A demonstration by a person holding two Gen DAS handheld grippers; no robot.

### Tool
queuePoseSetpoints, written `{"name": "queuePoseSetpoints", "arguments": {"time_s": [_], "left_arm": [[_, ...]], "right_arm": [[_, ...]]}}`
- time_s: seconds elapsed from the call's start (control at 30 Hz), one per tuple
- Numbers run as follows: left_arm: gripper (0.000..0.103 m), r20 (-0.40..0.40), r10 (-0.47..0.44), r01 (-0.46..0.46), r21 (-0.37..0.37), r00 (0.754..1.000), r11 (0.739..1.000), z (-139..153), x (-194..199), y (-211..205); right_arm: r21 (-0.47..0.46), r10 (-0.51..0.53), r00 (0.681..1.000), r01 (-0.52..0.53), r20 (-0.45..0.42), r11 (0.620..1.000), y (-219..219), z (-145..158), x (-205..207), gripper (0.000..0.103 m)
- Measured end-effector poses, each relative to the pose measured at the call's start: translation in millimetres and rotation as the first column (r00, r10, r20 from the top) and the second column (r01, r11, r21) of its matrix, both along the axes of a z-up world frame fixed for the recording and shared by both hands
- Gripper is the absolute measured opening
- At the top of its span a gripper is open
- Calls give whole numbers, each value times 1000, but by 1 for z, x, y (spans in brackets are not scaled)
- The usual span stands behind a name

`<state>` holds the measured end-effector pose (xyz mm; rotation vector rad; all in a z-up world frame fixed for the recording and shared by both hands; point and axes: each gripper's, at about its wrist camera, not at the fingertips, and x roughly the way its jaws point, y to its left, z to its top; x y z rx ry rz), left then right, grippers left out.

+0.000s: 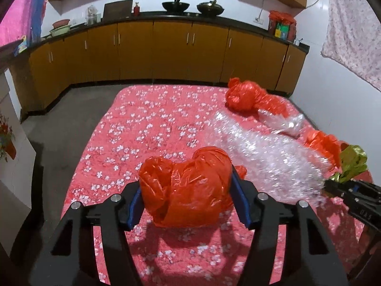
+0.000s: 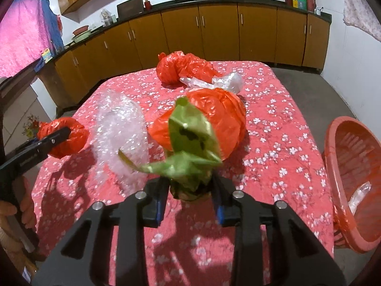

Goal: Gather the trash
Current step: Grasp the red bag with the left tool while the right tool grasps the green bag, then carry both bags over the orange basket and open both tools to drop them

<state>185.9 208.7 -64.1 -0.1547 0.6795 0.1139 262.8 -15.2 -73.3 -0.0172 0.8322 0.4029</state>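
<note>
Left gripper (image 1: 188,188): clenched on a knotted red plastic bag (image 1: 185,186), which is pinched at its sides between the blue pads and held above the floral tablecloth (image 1: 152,124). The bag looks light, soft and crinkly; it should compress under pressure, and its slick film could slip, so the knotted bulk is the sound place to hold.

Centre: a sheet of bubble wrap (image 1: 259,164) lies on the cloth, probably weightless and floppy; best pinched at a bunched edge. Beyond it a second red bag (image 1: 245,95) lies beside crumpled clear film (image 2: 226,81).

Right gripper (image 2: 189,186): grasping a crumpled green-gold foil wrapper (image 2: 190,143), held aloft before a third red bag (image 2: 214,119). The foil looks light and springy and may tear.

Far right: a red plastic basket (image 2: 352,147) stands off the table edge with one clear scrap inside.

Writing: the wrapper's dark markings are illegible. No brand can be read.
</note>
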Motion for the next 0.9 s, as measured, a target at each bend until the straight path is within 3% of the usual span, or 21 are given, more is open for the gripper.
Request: {"name": "queuePoseSetpoints", "arguments": {"time_s": [0.57,0.9], "left_arm": [[63,98,-59,60,-10,993,998,37,-27,-38],[62,148,-123,128,-29,981,991,51,-31,-72]], "right_arm": [[59,23,998,-26,60,998,-18,34,-54,23],[66,-30,994,22,110,998,-50,55,-79,22]]}}
